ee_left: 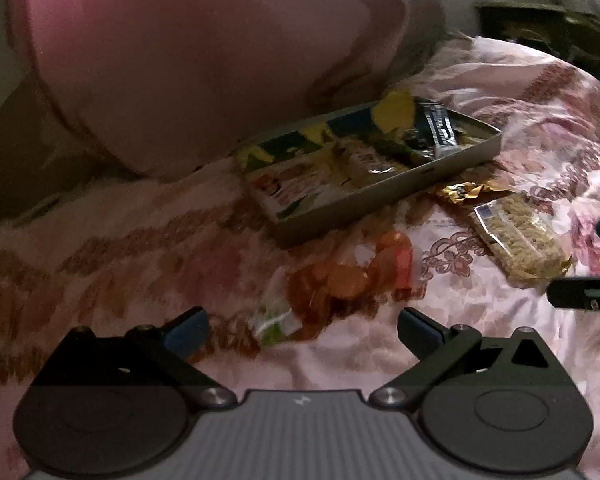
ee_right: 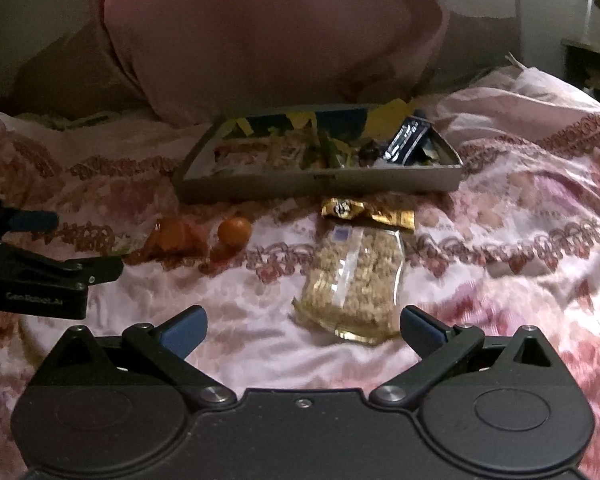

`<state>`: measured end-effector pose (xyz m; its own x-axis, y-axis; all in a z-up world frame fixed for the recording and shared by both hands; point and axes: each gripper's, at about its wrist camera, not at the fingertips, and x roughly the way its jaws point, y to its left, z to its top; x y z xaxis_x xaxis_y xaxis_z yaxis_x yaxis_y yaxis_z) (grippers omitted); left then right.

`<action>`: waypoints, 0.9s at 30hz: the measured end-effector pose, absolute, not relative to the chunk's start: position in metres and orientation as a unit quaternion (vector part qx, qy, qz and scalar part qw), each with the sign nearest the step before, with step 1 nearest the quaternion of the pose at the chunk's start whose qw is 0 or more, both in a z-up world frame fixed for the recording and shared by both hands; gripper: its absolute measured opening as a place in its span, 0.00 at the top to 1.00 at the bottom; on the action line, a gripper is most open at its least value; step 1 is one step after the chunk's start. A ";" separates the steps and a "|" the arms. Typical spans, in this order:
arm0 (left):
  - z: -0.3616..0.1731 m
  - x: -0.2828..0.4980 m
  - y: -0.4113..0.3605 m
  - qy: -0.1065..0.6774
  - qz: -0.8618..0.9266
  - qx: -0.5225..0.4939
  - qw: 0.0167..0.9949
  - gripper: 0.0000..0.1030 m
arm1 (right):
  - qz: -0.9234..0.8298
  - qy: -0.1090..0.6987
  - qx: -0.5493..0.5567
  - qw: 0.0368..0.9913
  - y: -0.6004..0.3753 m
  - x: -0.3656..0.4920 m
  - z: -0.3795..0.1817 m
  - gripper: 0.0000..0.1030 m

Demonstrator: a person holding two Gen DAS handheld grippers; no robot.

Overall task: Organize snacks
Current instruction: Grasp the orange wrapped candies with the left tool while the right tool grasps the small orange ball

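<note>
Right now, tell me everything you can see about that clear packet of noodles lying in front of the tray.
The noodle packet is a clear, glossy plastic wrapper over a pale tan block of dry, crinkled noodles, with a small blue-and-white label near its far end. It looks sealed and lies flat on the pink floral bedspread, lengthwise toward the grey tray. Its far end meets a gold wrapper lying between it and the tray. Its near end sits just ahead of the open right gripper, closer to the right finger, untouched.

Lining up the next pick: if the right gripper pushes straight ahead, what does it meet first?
Most likely the clear noodle packet, lying just ahead of the open right gripper, slightly toward its right finger. The gray tray is behind it.
</note>
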<state>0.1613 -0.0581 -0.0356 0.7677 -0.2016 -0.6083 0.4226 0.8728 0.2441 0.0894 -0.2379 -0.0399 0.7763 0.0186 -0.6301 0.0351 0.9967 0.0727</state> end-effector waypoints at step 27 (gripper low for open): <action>-0.062 0.241 -0.099 0.309 -0.385 0.342 0.800 0.01 | 0.104 0.303 -0.002 0.947 -0.229 0.218 -0.069 0.12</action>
